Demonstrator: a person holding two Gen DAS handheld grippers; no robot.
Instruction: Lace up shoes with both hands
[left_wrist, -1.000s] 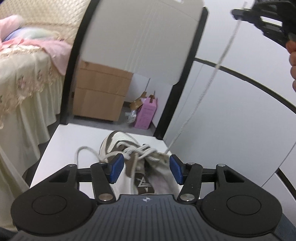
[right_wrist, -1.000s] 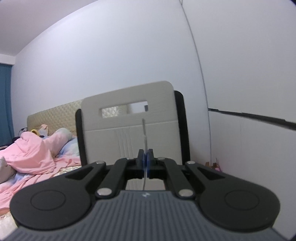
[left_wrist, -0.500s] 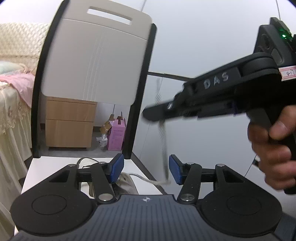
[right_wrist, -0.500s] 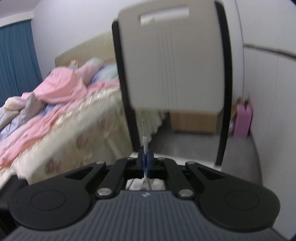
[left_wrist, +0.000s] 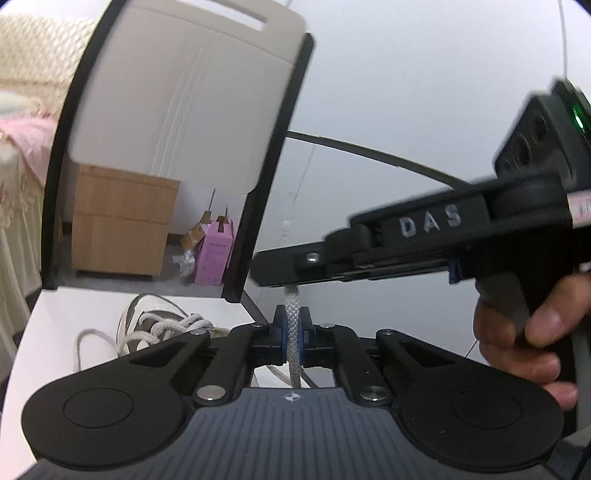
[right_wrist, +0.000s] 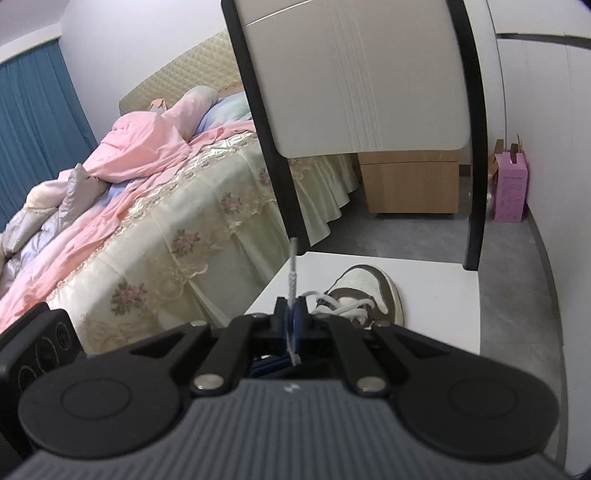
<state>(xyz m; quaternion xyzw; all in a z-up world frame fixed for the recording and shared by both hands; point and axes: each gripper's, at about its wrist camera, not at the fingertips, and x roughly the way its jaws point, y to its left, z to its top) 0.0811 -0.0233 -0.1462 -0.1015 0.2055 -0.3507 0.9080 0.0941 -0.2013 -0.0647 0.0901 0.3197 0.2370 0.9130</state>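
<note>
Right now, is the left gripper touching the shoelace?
Touching. The left wrist view shows the left gripper shut on the white shoelace, its blue pads pressing both sides; its jaws have just been closing.

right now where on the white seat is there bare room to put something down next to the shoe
Bare seat lies right of the shoe in the right wrist view, up to the black frame post. The near edge is crowded: both grippers, left and right, are shut on the lace.
</note>
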